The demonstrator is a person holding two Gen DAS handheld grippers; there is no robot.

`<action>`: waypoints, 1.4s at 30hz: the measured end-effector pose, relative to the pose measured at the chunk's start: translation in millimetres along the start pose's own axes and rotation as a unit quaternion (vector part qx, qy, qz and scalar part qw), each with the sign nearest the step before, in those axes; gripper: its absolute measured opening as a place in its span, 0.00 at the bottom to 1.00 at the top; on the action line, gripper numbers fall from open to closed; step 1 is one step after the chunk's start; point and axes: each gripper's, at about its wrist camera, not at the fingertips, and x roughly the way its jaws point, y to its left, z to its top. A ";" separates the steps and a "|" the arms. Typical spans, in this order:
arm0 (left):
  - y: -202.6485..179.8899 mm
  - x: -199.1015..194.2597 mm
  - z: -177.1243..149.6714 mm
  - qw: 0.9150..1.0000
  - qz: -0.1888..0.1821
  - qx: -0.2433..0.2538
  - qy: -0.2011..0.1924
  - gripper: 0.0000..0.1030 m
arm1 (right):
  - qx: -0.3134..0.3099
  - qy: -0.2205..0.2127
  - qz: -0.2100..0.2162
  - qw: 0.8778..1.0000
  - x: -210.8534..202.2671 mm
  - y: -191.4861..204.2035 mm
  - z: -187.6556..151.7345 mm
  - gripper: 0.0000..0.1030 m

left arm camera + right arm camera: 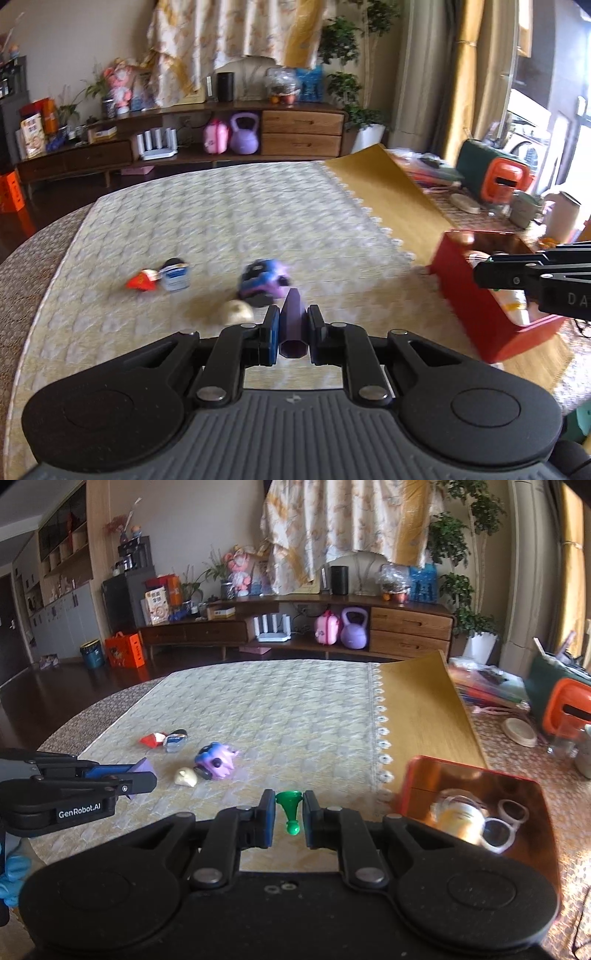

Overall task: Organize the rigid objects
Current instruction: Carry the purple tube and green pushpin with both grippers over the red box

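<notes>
In right view, sunglasses [499,825], red box [476,766]

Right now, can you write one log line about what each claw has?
left claw: shut on purple block | right claw: shut on green pawn | red box: holds sunglasses

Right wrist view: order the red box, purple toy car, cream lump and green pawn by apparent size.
1. red box
2. purple toy car
3. green pawn and cream lump look alike; the pawn sits nearer the camera, so unranked.
</notes>
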 end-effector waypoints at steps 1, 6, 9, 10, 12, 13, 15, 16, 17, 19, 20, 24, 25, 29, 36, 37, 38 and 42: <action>-5.4 -1.3 0.8 1.000 -0.004 0.003 0.000 0.15 | 0.003 -0.003 -0.004 1.000 -4.7 -4.1 -1.9 0.14; -31.4 -7.2 4.4 1.000 -0.021 0.018 -0.001 0.15 | 0.021 -0.015 -0.020 0.999 -25.8 -29.1 -12.1 0.14; -47.3 -8.6 6.5 0.999 -0.029 0.027 -0.001 0.15 | 0.031 -0.021 -0.032 0.999 -37.1 -44.5 -18.7 0.14; -52.6 -9.2 7.0 0.999 -0.033 0.029 0.000 0.15 | 0.034 -0.022 -0.035 0.999 -40.8 -49.8 -21.0 0.14; -62.7 -9.0 8.6 0.999 -0.041 0.033 0.001 0.15 | 0.038 -0.025 -0.043 0.998 -46.5 -59.5 -25.3 0.14; -67.4 -8.5 9.6 0.998 -0.045 0.034 0.002 0.15 | 0.042 -0.026 -0.046 0.998 -49.1 -64.8 -27.5 0.14; -77.3 -7.1 11.5 0.998 -0.054 0.037 0.005 0.15 | 0.047 -0.027 -0.056 0.997 -53.8 -75.3 -32.1 0.14; -82.8 -5.8 12.7 0.998 -0.057 0.039 0.006 0.15 | 0.051 -0.027 -0.059 0.997 -55.9 -80.3 -34.4 0.14; -88.3 -4.8 13.7 0.997 -0.060 0.042 0.007 0.15 | 0.055 -0.027 -0.063 0.996 -57.7 -85.8 -36.9 0.14; -100.5 -2.9 14.0 0.997 -0.068 0.048 0.010 0.15 | 0.060 -0.026 -0.070 0.995 -60.4 -96.4 -42.2 0.14; -107.7 -2.0 14.7 0.996 -0.071 0.053 0.011 0.15 | 0.063 -0.025 -0.074 0.995 -61.0 -102.0 -44.3 0.14; -135.0 6.5 16.8 0.994 -0.086 0.072 0.018 0.15 | 0.079 -0.022 -0.086 0.993 -60.9 -124.3 -51.1 0.14; -142.3 9.1 17.3 0.993 -0.090 0.076 0.019 0.15 | 0.082 -0.022 -0.089 0.992 -60.0 -129.0 -51.4 0.14; -171.2 21.6 16.7 0.989 -0.101 0.103 0.024 0.15 | 0.093 -0.020 -0.096 0.991 -57.9 -150.5 -55.7 0.14; -212.4 42.5 14.1 0.984 -0.117 0.128 0.039 0.15 | 0.098 -0.006 -0.091 0.991 -48.2 -170.8 -59.4 0.14; -217.9 45.0 13.3 0.983 -0.120 0.131 0.039 0.15 | 0.098 -0.005 -0.091 0.991 -46.1 -172.3 -59.7 0.14; -223.3 47.8 12.3 0.983 -0.122 0.134 0.039 0.15 | 0.098 -0.004 -0.091 0.991 -43.7 -173.9 -60.0 0.14; -242.7 62.7 9.1 0.981 -0.119 0.150 0.046 0.15 | 0.102 0.003 -0.086 0.991 -32.1 -181.5 -60.1 0.14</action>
